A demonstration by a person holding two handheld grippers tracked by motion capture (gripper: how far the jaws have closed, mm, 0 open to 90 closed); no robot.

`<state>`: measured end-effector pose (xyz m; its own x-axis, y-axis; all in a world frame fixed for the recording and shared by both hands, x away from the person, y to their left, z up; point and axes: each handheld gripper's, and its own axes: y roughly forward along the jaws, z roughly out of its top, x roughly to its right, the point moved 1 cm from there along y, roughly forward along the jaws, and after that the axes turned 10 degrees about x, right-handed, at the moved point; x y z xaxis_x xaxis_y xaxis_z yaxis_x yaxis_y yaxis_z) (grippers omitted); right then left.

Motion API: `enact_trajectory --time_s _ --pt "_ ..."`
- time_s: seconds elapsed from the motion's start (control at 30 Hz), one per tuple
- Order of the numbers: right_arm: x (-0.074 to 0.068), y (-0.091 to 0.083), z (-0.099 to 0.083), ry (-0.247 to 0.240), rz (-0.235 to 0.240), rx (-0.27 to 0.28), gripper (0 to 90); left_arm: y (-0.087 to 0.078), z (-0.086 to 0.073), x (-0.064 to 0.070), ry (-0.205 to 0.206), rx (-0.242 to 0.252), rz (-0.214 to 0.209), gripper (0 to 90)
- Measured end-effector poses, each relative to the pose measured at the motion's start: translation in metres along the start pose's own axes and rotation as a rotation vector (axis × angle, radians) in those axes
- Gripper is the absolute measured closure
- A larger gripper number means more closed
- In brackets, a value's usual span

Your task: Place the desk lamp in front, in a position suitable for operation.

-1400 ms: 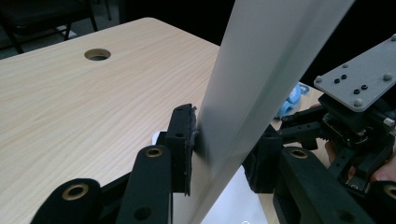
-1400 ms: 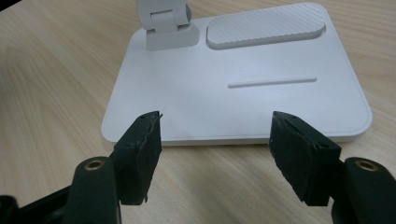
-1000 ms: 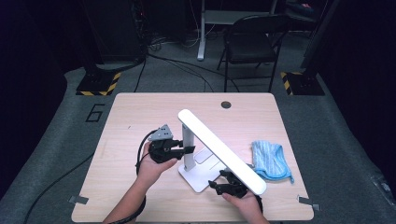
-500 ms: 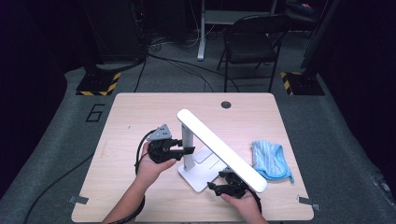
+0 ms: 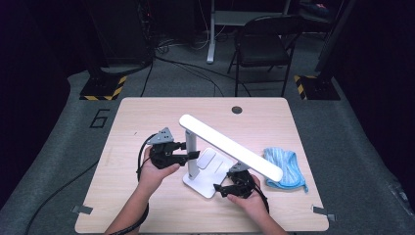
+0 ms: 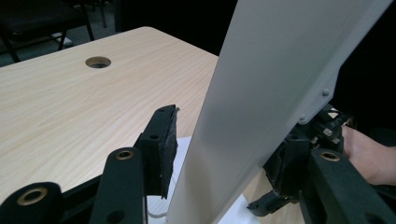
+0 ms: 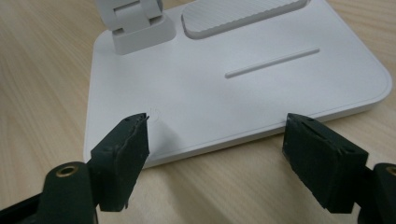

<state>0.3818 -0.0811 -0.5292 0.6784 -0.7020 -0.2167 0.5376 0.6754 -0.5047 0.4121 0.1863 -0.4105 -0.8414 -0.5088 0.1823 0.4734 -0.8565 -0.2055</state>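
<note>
A white desk lamp stands mid-table, its long light bar point(image 5: 230, 147) slanting down to the right above a flat base point(image 5: 200, 184). My left gripper point(image 5: 193, 155) reaches in from the left, shut on the upright post point(image 5: 191, 142). In the left gripper view the post point(image 6: 243, 116) sits between the black jaws of that gripper point(image 6: 226, 151) and hides most of the right one. My right gripper point(image 5: 219, 188) is open at the base's front corner. In its own view this gripper point(image 7: 219, 133) straddles the base edge point(image 7: 243, 93), with the left fingertip point(image 7: 137, 128) beside a faint round button point(image 7: 155, 115).
A crumpled blue cloth point(image 5: 286, 166) lies right of the lamp, under the bar's low end. The wooden table point(image 5: 142, 122) has a cable hole point(image 5: 237, 109) near its far edge. A folding chair point(image 5: 264, 44) stands beyond the table. The right hand point(image 6: 364, 149) shows past the post.
My right gripper has crept left and forward onto the front corner of the lamp base. The left gripper and the lamp have stayed put.
</note>
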Motion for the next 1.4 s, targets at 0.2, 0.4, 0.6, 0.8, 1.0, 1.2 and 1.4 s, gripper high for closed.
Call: enact_trajectory --time_s 0.2,0.4,0.6,0.8,1.0,1.2,1.4 --pt "0.005 0.014 0.01 0.005 0.025 0.002 19.7 -0.004 0.0 -0.003 -0.004 0.009 0.016 47.7" --pt "-0.005 0.013 0.01 -0.017 0.013 -0.008 20.1 -0.005 0.0 -0.003 -0.005 0.014 0.016 46.4" --pt "-0.024 0.012 0.003 -0.128 -0.009 -0.008 18.8 -0.005 -0.001 -0.003 -0.009 0.012 0.018 46.1" --pt "-0.029 0.012 -0.001 -0.148 -0.022 0.003 14.8 -0.005 0.0 -0.004 -0.003 0.01 0.016 45.6" --pt "-0.038 0.013 -0.005 -0.175 -0.03 -0.017 13.6 -0.005 -0.001 -0.005 -0.004 0.008 0.01 45.5" --pt "-0.037 0.014 -0.005 -0.18 -0.033 -0.022 13.2 -0.005 -0.001 -0.003 -0.019 0.01 0.001 46.3" --pt "-0.039 0.014 -0.005 -0.177 -0.036 -0.02 13.8 -0.003 -0.001 -0.003 -0.02 0.007 -0.011 46.2"
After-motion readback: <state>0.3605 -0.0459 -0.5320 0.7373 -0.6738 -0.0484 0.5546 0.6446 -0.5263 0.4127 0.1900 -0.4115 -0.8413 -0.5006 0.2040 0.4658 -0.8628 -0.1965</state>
